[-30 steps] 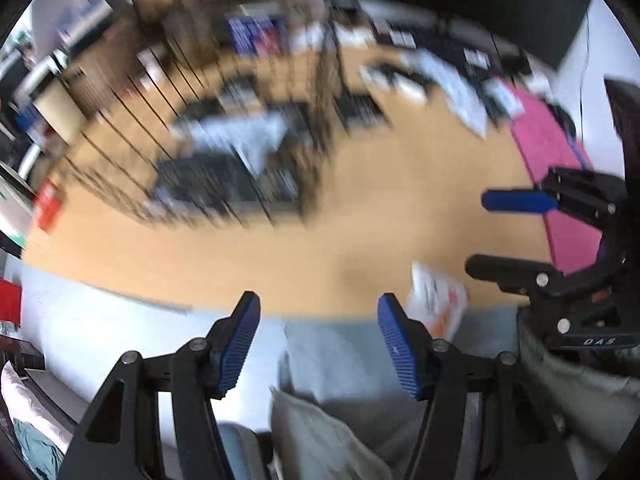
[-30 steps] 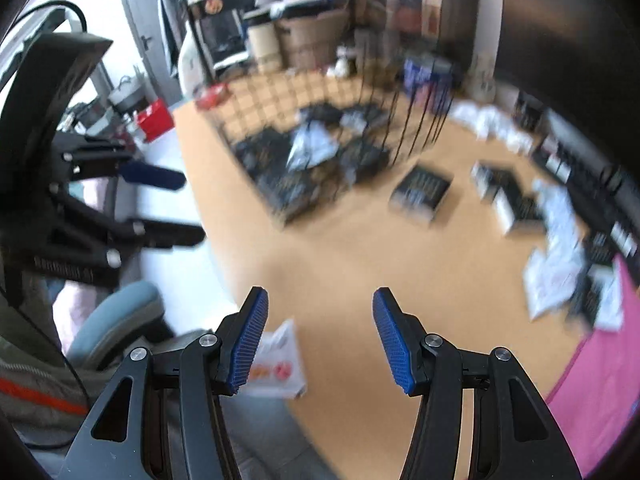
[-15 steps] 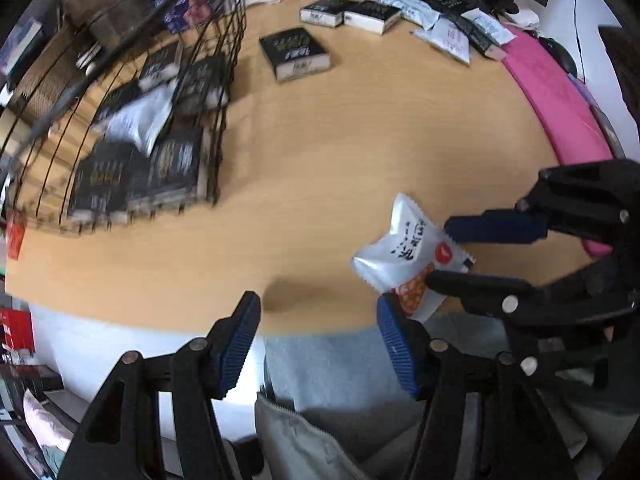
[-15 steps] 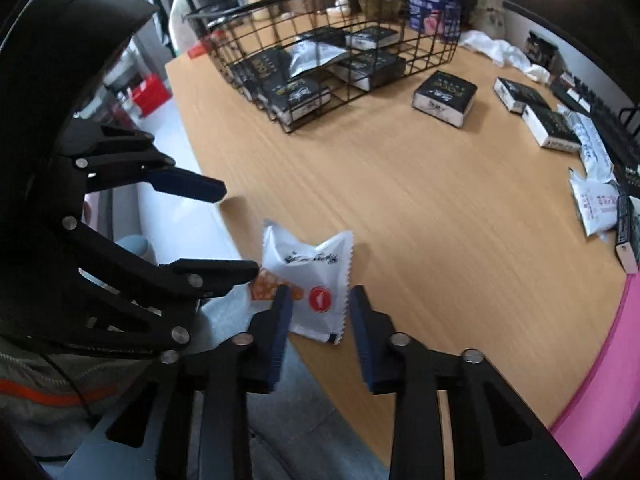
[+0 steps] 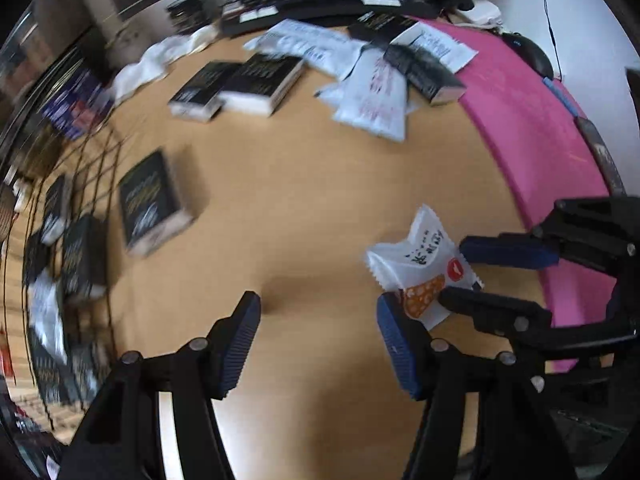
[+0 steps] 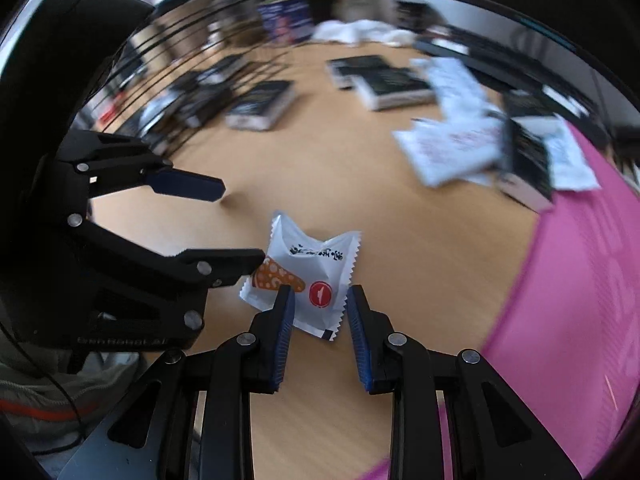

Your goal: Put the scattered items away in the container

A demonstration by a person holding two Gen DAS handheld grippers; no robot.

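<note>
A white snack packet (image 6: 310,276) with an orange patch and a red dot lies on the wooden table near its front edge; it also shows in the left wrist view (image 5: 420,268). My right gripper (image 6: 320,308) has its blue pads on either side of the packet's near edge, jaws narrowed around it, not clearly pressing. My left gripper (image 5: 318,320) is open and empty, just left of the packet. The black wire basket (image 5: 48,216) holding black boxes and a white packet is at the far left.
Black boxes (image 5: 148,200) (image 5: 260,84) and white packets (image 5: 372,96) are scattered across the table's far side. A pink mat (image 5: 532,120) runs along the right. A keyboard (image 5: 320,0) and white cloth (image 5: 160,56) lie at the back.
Both grippers have moved forward over the table towards the packet. My right gripper's jaws have come around the packet's near edge. The basket has slid out to the left.
</note>
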